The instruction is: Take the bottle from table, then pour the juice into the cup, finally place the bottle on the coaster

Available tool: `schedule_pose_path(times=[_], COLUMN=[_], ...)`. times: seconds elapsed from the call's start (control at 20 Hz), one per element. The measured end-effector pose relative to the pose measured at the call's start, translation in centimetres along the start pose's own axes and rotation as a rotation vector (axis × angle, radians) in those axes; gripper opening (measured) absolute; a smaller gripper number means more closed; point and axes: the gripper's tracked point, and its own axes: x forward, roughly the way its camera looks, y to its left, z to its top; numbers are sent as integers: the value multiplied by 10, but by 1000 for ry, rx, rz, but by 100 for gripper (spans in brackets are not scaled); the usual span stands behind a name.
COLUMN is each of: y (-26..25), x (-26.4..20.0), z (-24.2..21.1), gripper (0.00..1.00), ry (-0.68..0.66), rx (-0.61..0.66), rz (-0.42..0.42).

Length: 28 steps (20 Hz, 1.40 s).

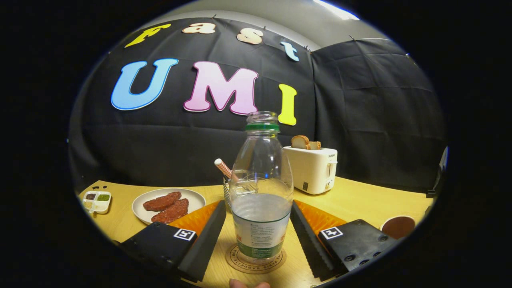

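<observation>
A clear uncapped bottle (261, 192) with a green neck ring and a label stands upright on a round coaster (256, 262) on the wooden table, holding pale liquid in its lower part. It stands between the two fingers of my gripper (259, 234), which is open: narrow gaps show between each finger and the bottle's sides. A cup (398, 226) with dark liquid sits to the right, beyond the right finger.
A white plate (168, 205) with two brown patties lies ahead on the left, beside a small condiment tray (97, 201). Behind the bottle are a wire holder with a striped straw (225, 169) and a white toaster (312, 169) holding bread. A fingertip (248, 284) shows below the coaster.
</observation>
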Motion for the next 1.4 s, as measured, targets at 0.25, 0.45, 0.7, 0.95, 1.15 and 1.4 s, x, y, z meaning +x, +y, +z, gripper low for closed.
schedule_pose_path(times=[0.25,0.45,0.7,0.95,1.15,1.4], y=[-4,-9,-10,-15,-20,-13], x=[-11,-29,-59,-104,-127,-155], z=[-2,-14,-17,9,51,96], gripper=[96,96,96,95,96,96], ry=[12,41,58,58,34,11], rx=[-2,12,-42,-57,-64,-51], rz=[-9,-8,27,104,162,265])
